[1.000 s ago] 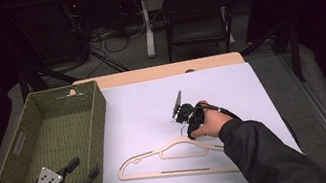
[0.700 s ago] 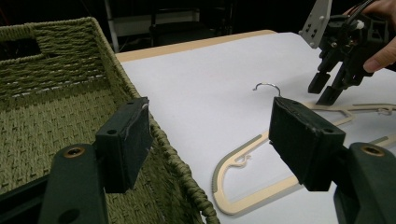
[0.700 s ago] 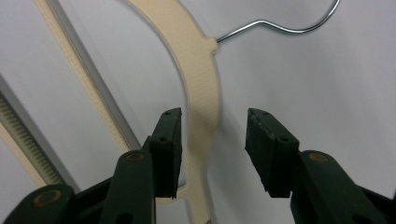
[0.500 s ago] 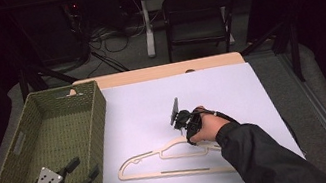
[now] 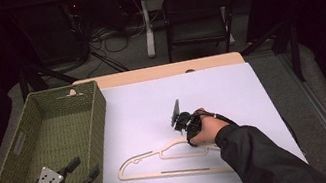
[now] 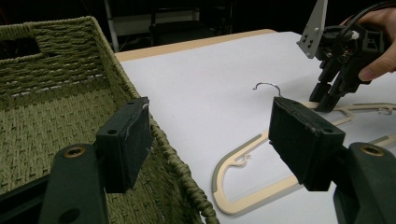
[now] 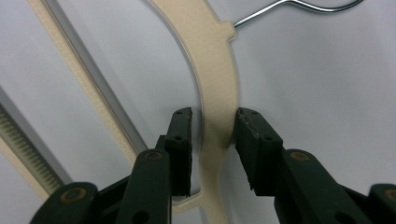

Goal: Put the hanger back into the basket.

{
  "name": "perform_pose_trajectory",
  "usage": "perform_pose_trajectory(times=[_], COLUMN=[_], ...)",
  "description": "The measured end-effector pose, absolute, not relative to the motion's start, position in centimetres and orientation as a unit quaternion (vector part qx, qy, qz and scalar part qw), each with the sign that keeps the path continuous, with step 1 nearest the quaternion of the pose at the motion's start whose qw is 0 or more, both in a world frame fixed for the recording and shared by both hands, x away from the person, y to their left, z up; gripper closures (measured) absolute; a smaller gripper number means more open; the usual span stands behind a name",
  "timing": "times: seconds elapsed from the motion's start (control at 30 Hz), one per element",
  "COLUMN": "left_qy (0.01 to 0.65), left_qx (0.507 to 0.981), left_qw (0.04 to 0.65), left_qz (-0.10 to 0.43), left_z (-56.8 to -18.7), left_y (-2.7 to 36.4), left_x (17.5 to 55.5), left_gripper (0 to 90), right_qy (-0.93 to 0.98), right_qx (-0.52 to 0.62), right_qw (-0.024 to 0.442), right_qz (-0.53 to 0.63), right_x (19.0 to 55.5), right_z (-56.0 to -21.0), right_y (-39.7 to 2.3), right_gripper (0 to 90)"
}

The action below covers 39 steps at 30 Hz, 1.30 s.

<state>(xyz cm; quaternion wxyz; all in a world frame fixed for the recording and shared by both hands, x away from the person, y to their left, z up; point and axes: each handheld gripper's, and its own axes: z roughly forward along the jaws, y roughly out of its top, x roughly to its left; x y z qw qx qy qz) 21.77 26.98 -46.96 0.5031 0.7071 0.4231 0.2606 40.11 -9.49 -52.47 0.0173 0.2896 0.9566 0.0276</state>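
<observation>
The hanger [image 5: 173, 160] lies flat on the white sheet [image 5: 154, 108] that covers the surface, toward the near edge, just right of the basket [image 5: 48, 142]. It is pale cream, thin and flat, with a long straight lower bar, a curved shoulder and rounded ends; a second, narrower bar with a ridged strip runs inside the outline in the right tool view. A thin silver wire hook [image 7: 299, 9] rises from a small nub at the neck and rests on the sheet.

The right tool [image 5: 189, 126], held in a hand [image 5: 208, 129] with a dark sleeve, points down at the hanger's upper arm beside the neck. In its own view its two black jaws straddle the cream arm [image 7: 217, 93]: the right jaw touches the edge, the left one stands a sliver off, so the tool is nearly closed around the arm but not yet clamped.

The left tool [image 5: 77, 175] rests in the other hand at the near left corner, over the basket's near wall, jaws spread wide and empty. The basket is green, woven, rectangular, with handle slots in its walls.
</observation>
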Motion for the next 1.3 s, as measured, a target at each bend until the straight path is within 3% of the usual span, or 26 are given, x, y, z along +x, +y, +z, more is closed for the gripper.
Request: perform_pose_trajectory(times=[0.67,1.3], left_qy=[0.423,0.419], left_qx=[0.707,0.711], left_qw=[0.503,0.503], left_qz=[0.26,0.258], left_z=[-46.94,-46.81], left_y=[26.93,26.66], left_x=[21.77,21.69], left_gripper=[29.9,30.1], right_qy=[0.952,0.948], right_qx=[0.304,0.317], right_qw=[0.013,0.013], right_qz=[0.018,0.023], right_x=[40.34,40.27], right_z=[-52.61,-52.38], right_y=[-9.42,-9.51], right_gripper=[73.8,74.9])
